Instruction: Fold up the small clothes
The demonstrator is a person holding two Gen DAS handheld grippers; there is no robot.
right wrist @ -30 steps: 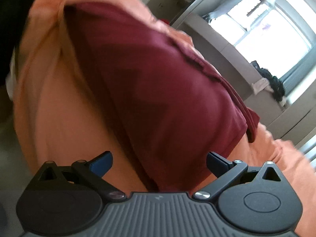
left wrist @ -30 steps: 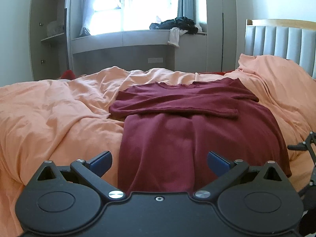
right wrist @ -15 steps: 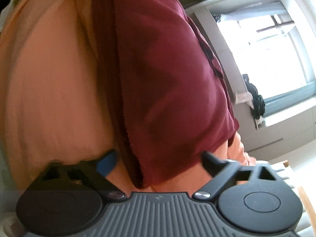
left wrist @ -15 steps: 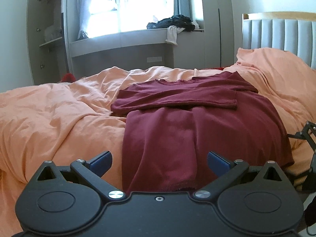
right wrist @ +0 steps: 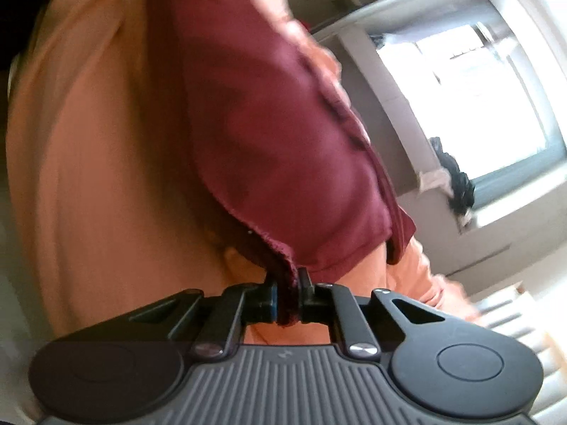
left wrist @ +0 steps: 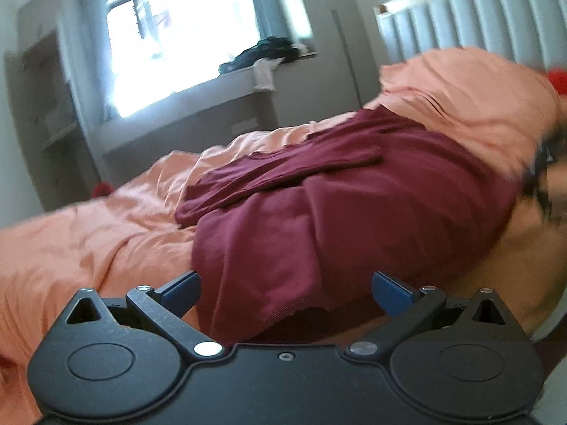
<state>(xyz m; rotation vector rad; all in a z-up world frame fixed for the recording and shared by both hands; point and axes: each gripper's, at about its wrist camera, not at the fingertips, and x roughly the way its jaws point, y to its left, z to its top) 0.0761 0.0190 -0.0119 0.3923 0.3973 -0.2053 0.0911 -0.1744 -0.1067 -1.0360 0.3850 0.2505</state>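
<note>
A dark red shirt (left wrist: 340, 205) lies spread on the orange duvet (left wrist: 88, 233), its sleeves folded across the chest. My left gripper (left wrist: 285, 292) stands open at the shirt's near hem, the hem corner lying between its blue pads (left wrist: 180, 288) without being pinched. In the right wrist view the same shirt (right wrist: 269, 117) fills the middle, and my right gripper (right wrist: 287, 299) is shut on the shirt's hem corner, the fabric bunched between the pads. That right gripper (left wrist: 545, 177) shows blurred at the shirt's far right edge in the left wrist view.
A padded grey headboard (left wrist: 478, 17) stands at the upper right. A window ledge (left wrist: 198, 102) behind the bed carries a pile of dark clothes (left wrist: 269, 49). A wardrobe with open shelves (left wrist: 39, 113) is at the left. A red item (left wrist: 556, 81) lies by the pillow.
My right gripper has shut on the shirt's hem corner. The left gripper has rolled and sunk closer to the near hem, so the view tilts.
</note>
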